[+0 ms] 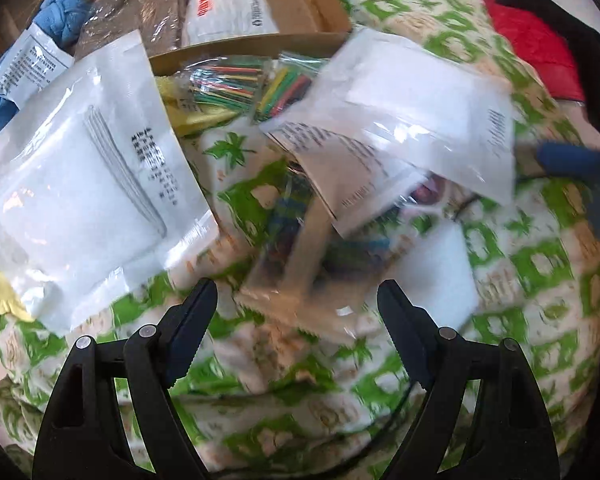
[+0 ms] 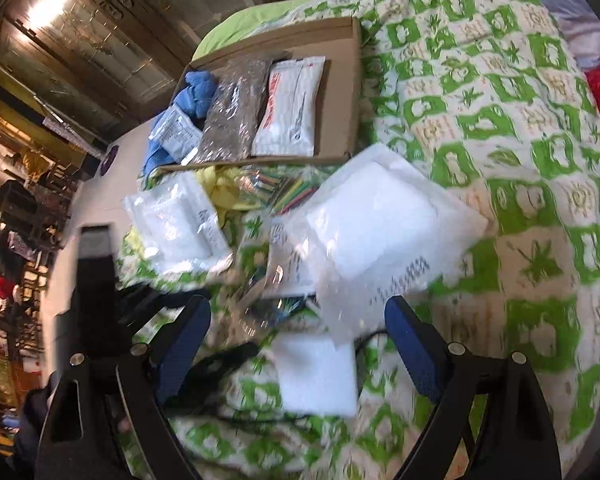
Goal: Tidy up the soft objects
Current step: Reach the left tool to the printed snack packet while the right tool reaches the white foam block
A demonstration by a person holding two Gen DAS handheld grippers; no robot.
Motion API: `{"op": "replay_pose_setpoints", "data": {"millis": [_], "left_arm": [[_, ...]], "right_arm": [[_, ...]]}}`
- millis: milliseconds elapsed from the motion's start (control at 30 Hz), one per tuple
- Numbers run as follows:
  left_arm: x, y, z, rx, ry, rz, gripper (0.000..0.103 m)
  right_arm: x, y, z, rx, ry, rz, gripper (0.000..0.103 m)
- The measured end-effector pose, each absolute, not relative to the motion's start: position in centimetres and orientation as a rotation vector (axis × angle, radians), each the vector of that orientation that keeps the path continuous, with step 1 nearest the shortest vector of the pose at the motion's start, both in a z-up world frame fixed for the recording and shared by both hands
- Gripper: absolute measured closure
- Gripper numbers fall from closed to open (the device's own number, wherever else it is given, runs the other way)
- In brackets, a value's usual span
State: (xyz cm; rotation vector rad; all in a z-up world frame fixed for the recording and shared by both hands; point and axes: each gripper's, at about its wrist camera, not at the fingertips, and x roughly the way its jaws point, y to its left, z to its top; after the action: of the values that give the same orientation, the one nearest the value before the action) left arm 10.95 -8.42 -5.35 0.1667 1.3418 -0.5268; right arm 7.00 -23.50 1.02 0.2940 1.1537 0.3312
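Note:
Soft packets lie on a green-and-white patterned bedspread [image 1: 540, 264]. My left gripper [image 1: 298, 296] is open, pointing down just above a blurred clear packet with brownish contents [image 1: 300, 280]. One white packet [image 1: 88, 184] lies to its left and another white packet [image 1: 412, 108] to its right. My right gripper [image 2: 298, 312], with blue pads, is open and holds nothing. It hovers over that large white packet [image 2: 380, 232] and a small white pad [image 2: 316, 372]. An open cardboard box [image 2: 340, 92] holds a blue cloth [image 2: 198, 88], a glittery brown packet [image 2: 236, 108] and a white packet with red print [image 2: 292, 104].
Bags of coloured sticks [image 1: 228, 84] and a yellow cloth [image 1: 188, 116] lie by the box's front wall. Red fabric [image 1: 536, 48] and black fabric [image 1: 572, 24] sit at the far right. A black cable [image 2: 220, 360] trails on the bedspread. Dark wooden furniture [image 2: 80, 40] stands beyond the bed.

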Motion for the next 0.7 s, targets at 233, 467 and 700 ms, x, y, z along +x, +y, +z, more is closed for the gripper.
{"op": "replay_pose_setpoints", "data": {"millis": [233,467,700], "left_arm": [[12.8,-8.5,-5.6,0.107,1.352,-0.560,0.020],[13.3,-9.3,-5.7,0.106,1.358,-0.547,0.020],[15.6,-10.1,-5.5,0.105,1.337,-0.542,0.020]], "right_arm": [[5.4,-24.0,1.2,0.295,1.171,0.332,0.014],[3.7,-22.9,0.4,0.249,1.208,0.350,0.014],[1.8,-20.9,-0.2,0.175,1.169,0.419,0.014]]}}
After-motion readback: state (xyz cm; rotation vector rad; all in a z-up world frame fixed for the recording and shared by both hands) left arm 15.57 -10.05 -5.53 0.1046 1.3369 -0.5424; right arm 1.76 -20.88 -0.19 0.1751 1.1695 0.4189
